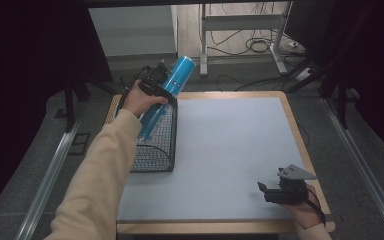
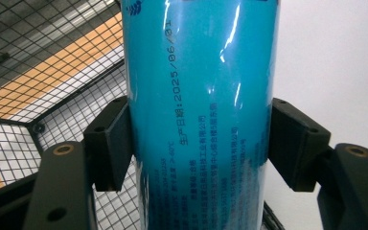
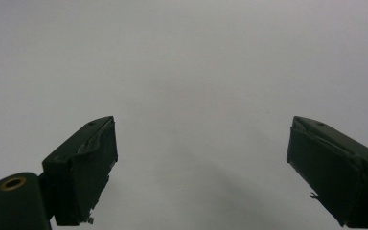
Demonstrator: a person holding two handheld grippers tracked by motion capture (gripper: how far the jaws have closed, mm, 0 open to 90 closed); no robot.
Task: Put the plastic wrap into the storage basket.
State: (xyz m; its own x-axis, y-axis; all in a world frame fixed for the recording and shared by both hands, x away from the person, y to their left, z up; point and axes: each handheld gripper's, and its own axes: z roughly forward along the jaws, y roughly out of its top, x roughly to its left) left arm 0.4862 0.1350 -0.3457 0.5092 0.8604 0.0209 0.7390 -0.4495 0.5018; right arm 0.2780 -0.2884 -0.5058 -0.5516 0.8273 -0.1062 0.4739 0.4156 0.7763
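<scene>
A: Left gripper [image 1: 156, 90], far left of the table. State?

B: Clamped on the blue can [image 1: 166, 95]. In the left gripper view both pads press the can's [image 2: 201, 115] sides, one on each flank, with printed text and a date running along the wrap between them.

A: Can's attitude?

B: Tilted. Top end leans far and to the right, past the table's far edge; lower end dips into the wire basket [image 1: 157, 150]. Whether it touches the basket floor, I cannot tell.

A: Basket position?

B: Left side of the grey mat [image 1: 220, 150], black mesh, open top. In the left gripper view the mesh [image 2: 52, 57] sits behind and below the can, with the wooden table edge showing through it.

A: Right gripper [image 1: 272, 192]?

B: Near right corner of the mat, held in the person's hand, well apart from can and basket. Jaws stand wide, with bare grey mat [image 3: 196, 72] between them.

A: Left forearm?

B: Cream sleeve [image 1: 100, 175] reaches from the near edge up to the basket.
</scene>
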